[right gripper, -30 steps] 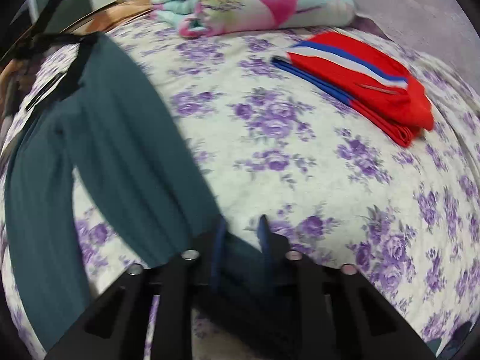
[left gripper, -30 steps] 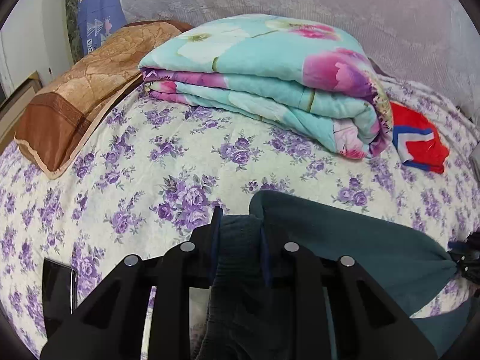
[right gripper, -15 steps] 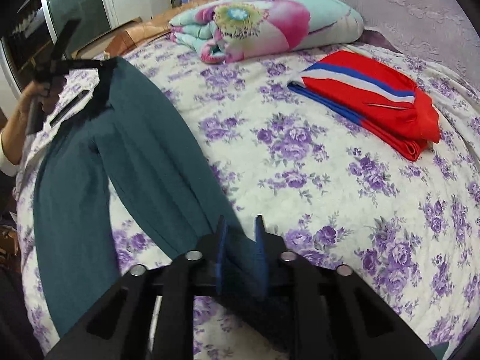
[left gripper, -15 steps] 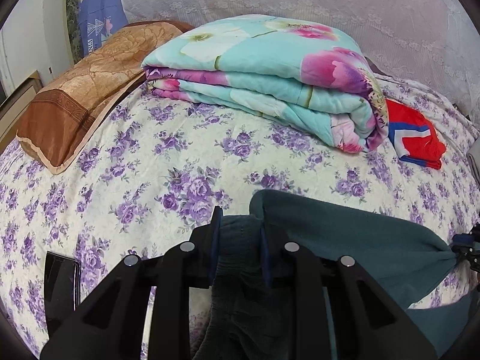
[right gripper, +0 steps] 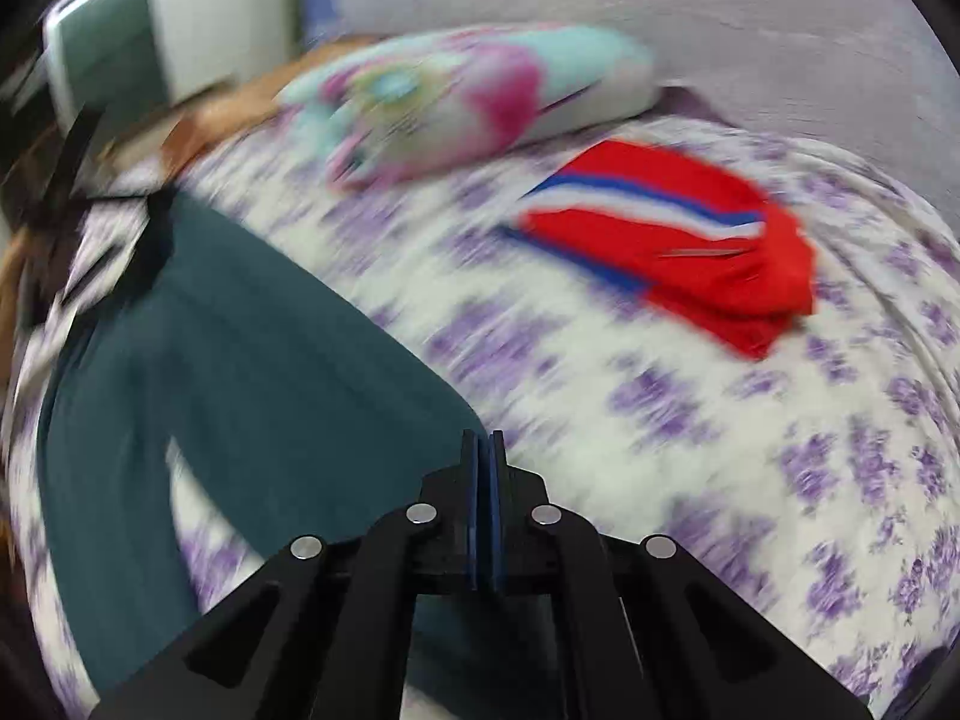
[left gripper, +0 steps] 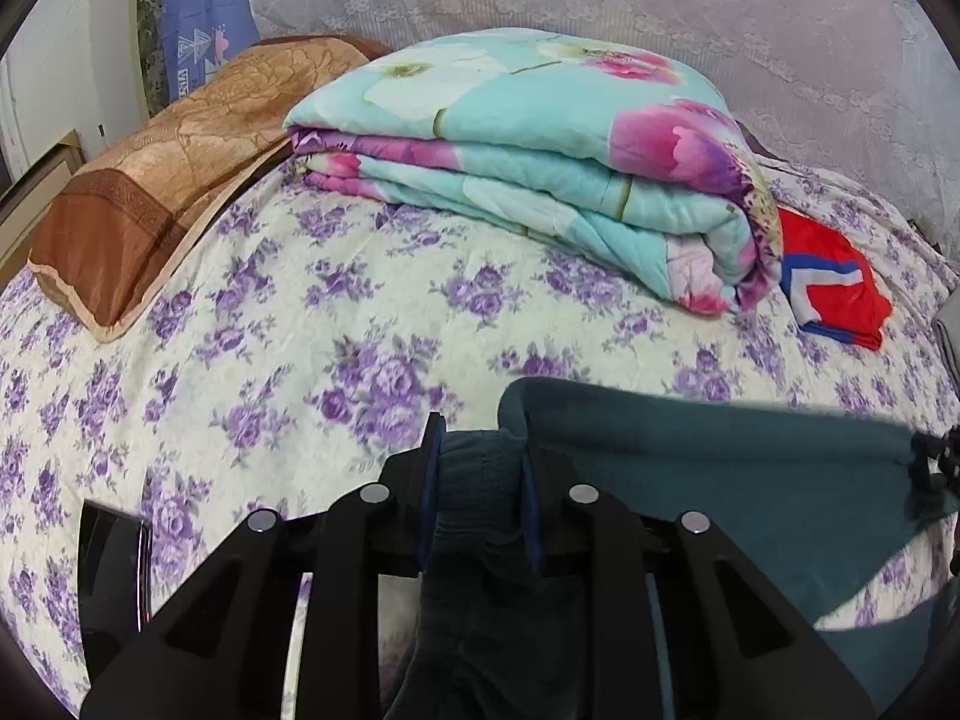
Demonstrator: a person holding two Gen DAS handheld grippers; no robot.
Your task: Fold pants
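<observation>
The dark teal pants [left gripper: 720,468] stretch across the purple-flowered bedsheet [left gripper: 300,360] between my two grippers. My left gripper [left gripper: 480,450] is shut on a thick bunched end of the pants, which fills the gap between its blue pads. At the far right of the left wrist view, the right gripper [left gripper: 936,468] pinches the other end and the top edge of the cloth runs taut to it. In the blurred right wrist view, my right gripper [right gripper: 482,450] has its pads pressed together at the pants' edge [right gripper: 240,360]. The left gripper [right gripper: 150,204] shows as a dark smear at the upper left.
A folded turquoise and pink quilt [left gripper: 540,138] and a brown pillow [left gripper: 168,168] lie at the back of the bed. Folded red clothing with blue and white stripes [right gripper: 690,240] sits at the right. A flat black object [left gripper: 114,570] lies at the left.
The right gripper's jaws have come together from a small gap. Its view has swung and gone blurred as the hand moved up. The left gripper keeps its hold in place.
</observation>
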